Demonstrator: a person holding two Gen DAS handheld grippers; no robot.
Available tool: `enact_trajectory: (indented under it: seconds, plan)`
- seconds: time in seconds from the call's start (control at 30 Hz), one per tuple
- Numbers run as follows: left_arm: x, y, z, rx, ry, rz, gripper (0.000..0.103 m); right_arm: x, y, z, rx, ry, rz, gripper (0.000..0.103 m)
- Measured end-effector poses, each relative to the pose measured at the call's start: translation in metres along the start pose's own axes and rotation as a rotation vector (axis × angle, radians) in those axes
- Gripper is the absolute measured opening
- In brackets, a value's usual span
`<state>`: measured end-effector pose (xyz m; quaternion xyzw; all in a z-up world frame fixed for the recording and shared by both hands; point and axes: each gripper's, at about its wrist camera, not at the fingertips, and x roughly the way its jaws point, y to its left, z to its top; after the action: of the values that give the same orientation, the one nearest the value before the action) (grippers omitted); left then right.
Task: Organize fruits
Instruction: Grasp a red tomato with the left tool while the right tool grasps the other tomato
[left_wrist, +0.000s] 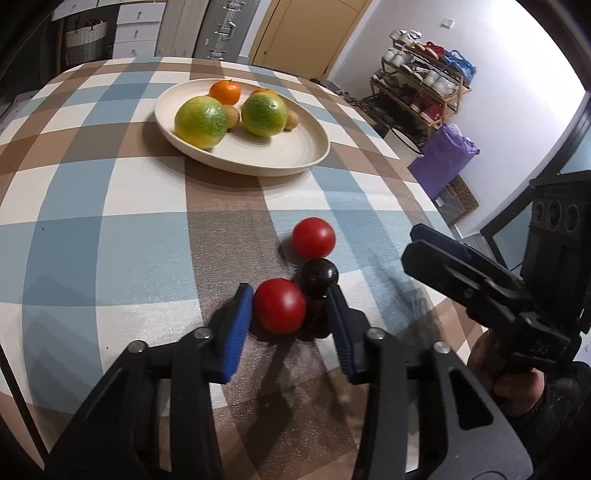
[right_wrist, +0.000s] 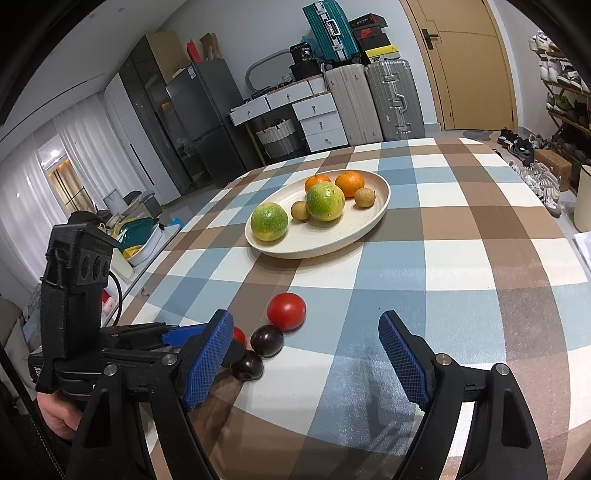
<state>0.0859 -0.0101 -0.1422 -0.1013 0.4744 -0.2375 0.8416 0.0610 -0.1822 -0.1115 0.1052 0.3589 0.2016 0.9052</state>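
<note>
My left gripper (left_wrist: 288, 291) stands low over the checked tablecloth, shut on a red tomato (left_wrist: 279, 305). Its left pad touches the tomato, and its right pad rests against a dark plum (left_wrist: 314, 321) wedged beside it. A second dark plum (left_wrist: 320, 273) and a second red tomato (left_wrist: 313, 237) lie just beyond the fingertips. My right gripper (right_wrist: 304, 315) hovers open to the right with nothing between its fingers; it also appears in the left wrist view (left_wrist: 410, 243). From the right wrist, the held tomato (right_wrist: 239, 335) is mostly hidden behind a finger.
A cream oval plate (left_wrist: 314, 155) (right_wrist: 384, 206) sits farther back on the table with two green citrus, two oranges and two small brown fruits. The table's right edge (left_wrist: 424, 192) drops toward a shoe rack and a purple bag. A person's hand (right_wrist: 55, 417) grips the left tool.
</note>
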Motion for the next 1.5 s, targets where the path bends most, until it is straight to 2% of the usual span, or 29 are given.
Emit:
enact_trajectory:
  seconds: [0.13,0.23,0.67,0.77,1.23,1.5]
  plan:
    - [-0.001,0.006,0.000,-0.022,-0.001,-0.020,0.024,0.000,-0.001,-0.001,0.004,0.001,0.001,0.083]
    - [-0.001,0.016,-0.001,-0.060,0.000,-0.050,0.024,0.001,-0.002,-0.001,0.007,0.006,0.001,0.083]
    - [-0.008,0.027,-0.004,-0.080,-0.016,-0.056,0.024,0.014,-0.001,0.003,0.009,0.037,0.013,0.083]
    - [-0.011,0.032,-0.004,-0.097,-0.015,-0.030,0.024,0.020,0.000,0.004,0.008,0.051,0.014,0.083]
    - [-0.032,0.044,0.000,-0.105,-0.053,-0.030,0.024,0.048,0.014,0.011,-0.040,0.103,0.001,0.081]
    - [-0.034,0.057,0.002,-0.142,-0.055,-0.010,0.024,0.064,0.017,0.012,-0.044,0.150,0.012,0.067]
